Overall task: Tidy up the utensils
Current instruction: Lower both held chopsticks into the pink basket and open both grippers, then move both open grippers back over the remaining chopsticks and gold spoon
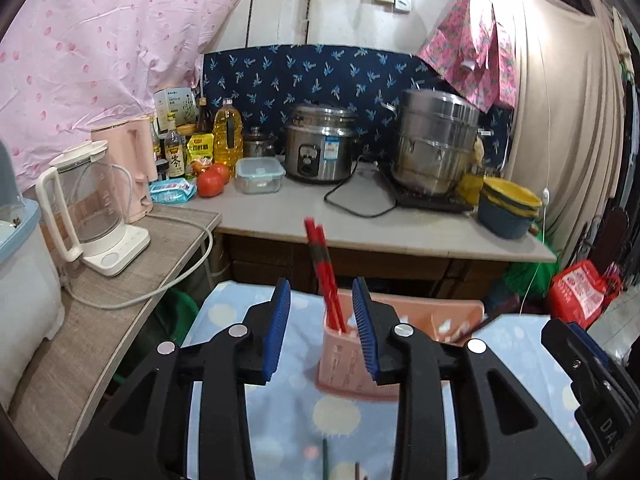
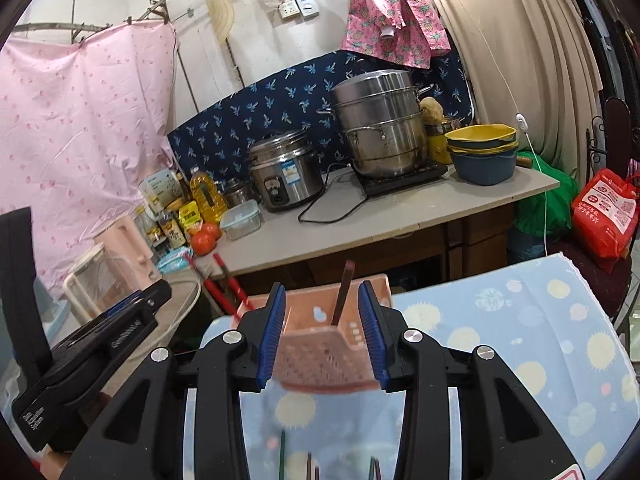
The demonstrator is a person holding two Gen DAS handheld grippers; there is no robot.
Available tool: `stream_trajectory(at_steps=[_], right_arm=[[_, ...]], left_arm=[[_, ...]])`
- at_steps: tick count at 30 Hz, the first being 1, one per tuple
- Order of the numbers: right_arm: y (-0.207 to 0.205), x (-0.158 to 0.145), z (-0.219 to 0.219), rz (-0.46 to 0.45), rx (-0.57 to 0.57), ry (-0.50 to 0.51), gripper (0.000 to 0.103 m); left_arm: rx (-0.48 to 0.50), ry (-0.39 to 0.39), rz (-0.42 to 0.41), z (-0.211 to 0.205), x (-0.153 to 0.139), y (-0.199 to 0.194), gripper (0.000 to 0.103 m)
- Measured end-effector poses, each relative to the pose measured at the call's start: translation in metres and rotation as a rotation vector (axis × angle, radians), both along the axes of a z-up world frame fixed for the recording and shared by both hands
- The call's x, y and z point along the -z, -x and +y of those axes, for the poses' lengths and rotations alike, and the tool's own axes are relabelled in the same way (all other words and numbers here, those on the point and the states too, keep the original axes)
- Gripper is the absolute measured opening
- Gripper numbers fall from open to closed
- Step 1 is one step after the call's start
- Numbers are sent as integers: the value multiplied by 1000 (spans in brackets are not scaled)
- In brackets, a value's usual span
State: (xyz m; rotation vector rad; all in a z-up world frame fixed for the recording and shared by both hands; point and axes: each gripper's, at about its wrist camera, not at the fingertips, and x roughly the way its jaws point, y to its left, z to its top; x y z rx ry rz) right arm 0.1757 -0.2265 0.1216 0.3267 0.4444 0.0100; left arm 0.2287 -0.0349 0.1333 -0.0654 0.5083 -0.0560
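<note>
On the dotted blue cloth (image 1: 280, 412) stands a pink utensil holder (image 1: 344, 360), and everything else sits around it. Red chopsticks (image 1: 326, 280) stand in its left compartment, leaning up and to the left, blurred near their top. The left tongs (image 1: 322, 330) hang just in front of the holder with their blue pads spread; the chopsticks rise in the gap between them, and neither pad presses on them. In the right wrist view a dark brown chopstick (image 2: 344, 294) stands in the holder's right part, between the spread pads of the right tongs (image 2: 322, 330), touched by neither. Nearer than the holder, more sticks (image 2: 282, 456) lie on the cloth, only their ends showing. Beyond the holder the worktop (image 1: 400, 220) carries a rice cooker (image 1: 320, 148), a steel steamer pot (image 1: 436, 140) and stacked bowls (image 1: 508, 206).
</note>
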Motion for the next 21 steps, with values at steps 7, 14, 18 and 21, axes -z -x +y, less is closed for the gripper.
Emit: stream_trajectory(at_steps=[7, 14, 18, 21], right_arm=[[50, 16, 18, 61, -38, 25, 37], [89, 31, 32, 114, -85, 55, 37], [109, 41, 36, 142, -97, 73, 37], [123, 49, 37, 163, -96, 86, 37]], left_arm=[[7, -33, 105, 4, 26, 42, 31], [-6, -57, 152, 9, 40, 80, 31], [-14, -73, 169, 11, 46, 99, 31], [-11, -80, 195, 12, 53, 111, 31]])
